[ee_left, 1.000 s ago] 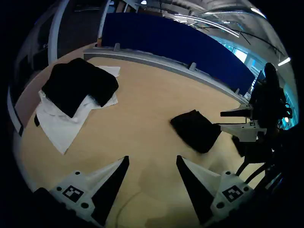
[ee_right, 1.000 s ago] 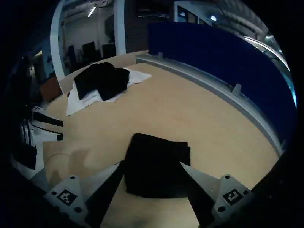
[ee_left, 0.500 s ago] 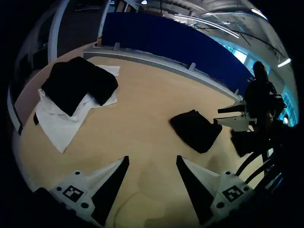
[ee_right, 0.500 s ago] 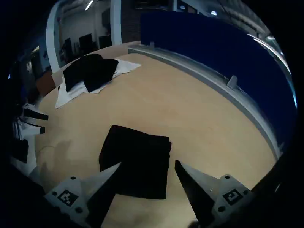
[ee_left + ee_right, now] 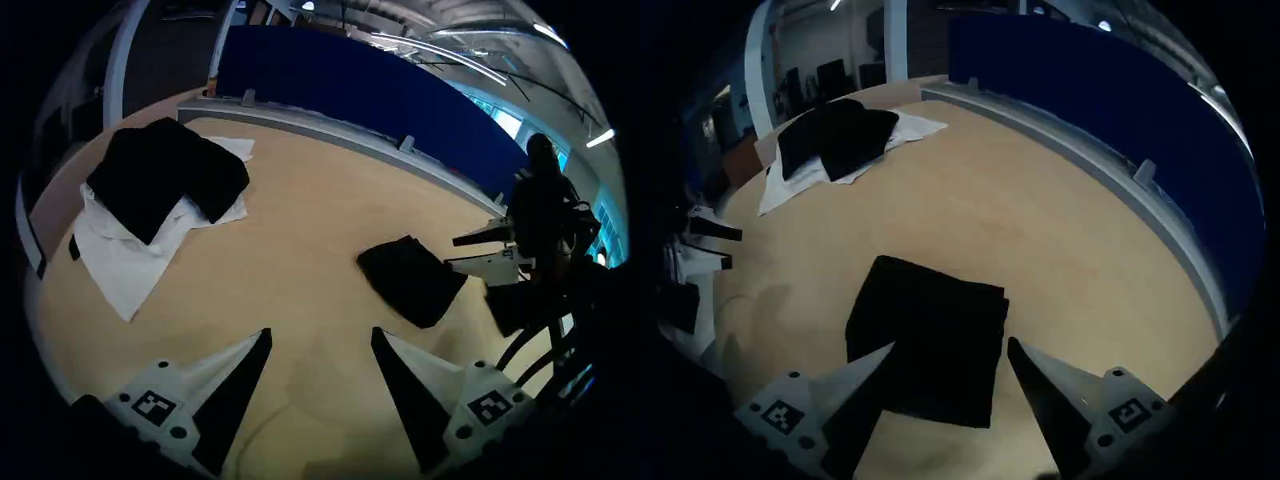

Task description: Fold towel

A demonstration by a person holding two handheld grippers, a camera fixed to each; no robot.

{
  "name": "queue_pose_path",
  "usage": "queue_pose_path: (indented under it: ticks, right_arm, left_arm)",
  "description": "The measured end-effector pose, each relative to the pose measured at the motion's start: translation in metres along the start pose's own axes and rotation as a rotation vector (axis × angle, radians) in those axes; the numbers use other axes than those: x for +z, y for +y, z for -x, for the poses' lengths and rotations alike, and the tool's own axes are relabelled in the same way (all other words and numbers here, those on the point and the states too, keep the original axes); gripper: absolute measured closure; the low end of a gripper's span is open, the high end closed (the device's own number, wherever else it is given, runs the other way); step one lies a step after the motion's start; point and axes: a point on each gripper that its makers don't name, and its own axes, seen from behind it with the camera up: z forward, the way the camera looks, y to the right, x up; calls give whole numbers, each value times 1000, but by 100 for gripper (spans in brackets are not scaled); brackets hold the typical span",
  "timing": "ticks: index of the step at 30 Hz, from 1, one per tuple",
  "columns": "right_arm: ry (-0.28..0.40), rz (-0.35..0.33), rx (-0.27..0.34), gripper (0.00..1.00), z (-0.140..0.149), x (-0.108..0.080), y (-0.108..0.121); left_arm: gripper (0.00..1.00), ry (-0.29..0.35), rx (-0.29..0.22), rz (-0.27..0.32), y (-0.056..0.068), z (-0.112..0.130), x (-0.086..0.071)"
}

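A folded black towel (image 5: 410, 278) (image 5: 928, 340) lies flat on the wooden table. In the right gripper view it sits just ahead of and partly under my right gripper (image 5: 952, 364), which is open and above it. That gripper (image 5: 478, 254) also appears in the left gripper view, at the towel's right edge, held by a person in dark clothes. My left gripper (image 5: 320, 352) hangs open over bare table, well short of the towel. It appears at the left edge of the right gripper view too (image 5: 708, 244).
A heap of black cloth (image 5: 164, 176) (image 5: 836, 136) lies on a white towel (image 5: 120, 260) (image 5: 788, 180) at the table's far left. A blue partition (image 5: 360, 80) with a grey rail runs along the table's far edge. A thin cable (image 5: 264, 424) crosses the near table.
My right gripper has drawn back from the folded black towel, which now lies a little further ahead of its fingers. My left gripper has barely moved.
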Motion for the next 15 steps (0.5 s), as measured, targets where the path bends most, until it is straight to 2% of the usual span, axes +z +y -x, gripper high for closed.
queue_pose_path:
  ticks: [9, 15]
  right_arm:
    - [20, -3, 8, 1, 16, -9, -32]
    - [-33, -12, 22, 1, 49, 4, -40]
  left_arm:
    - [8, -4, 0, 3, 0, -1, 3]
    - [8, -8, 8, 6, 1, 0, 5]
